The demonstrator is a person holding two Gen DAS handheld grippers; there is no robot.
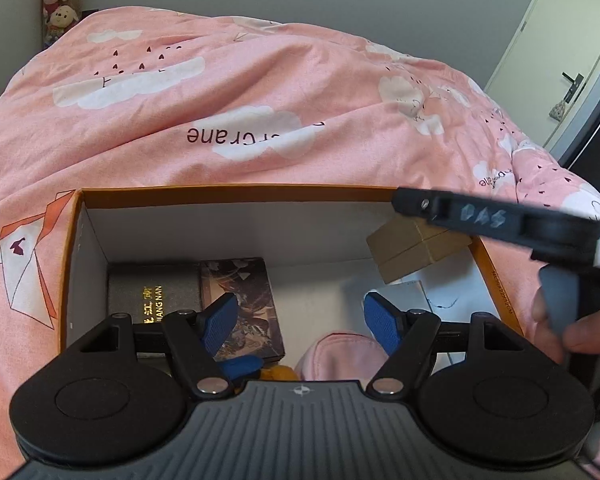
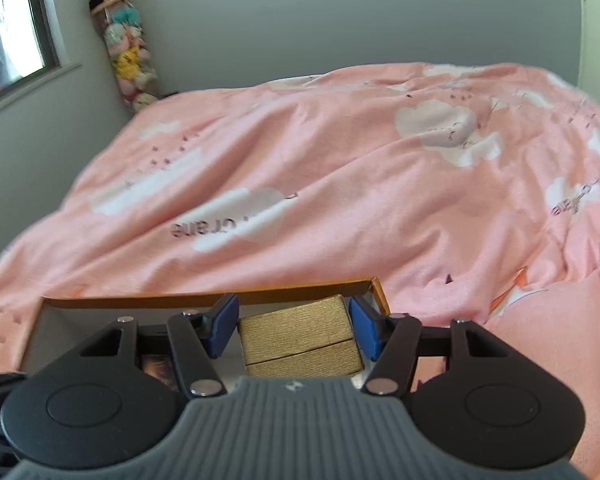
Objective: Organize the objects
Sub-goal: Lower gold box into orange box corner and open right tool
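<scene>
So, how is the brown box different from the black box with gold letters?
The brown box is plain, ribbed cardboard; the black box carries gold lettering. The brown box hangs tilted in the right gripper above the orange carton; the black box lies flat on the carton's floor, in its far left corner. Both are small and rectangular.

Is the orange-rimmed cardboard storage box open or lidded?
Open: the orange-rimmed cardboard storage box has no lid, and its white interior and contents show from above.
</scene>
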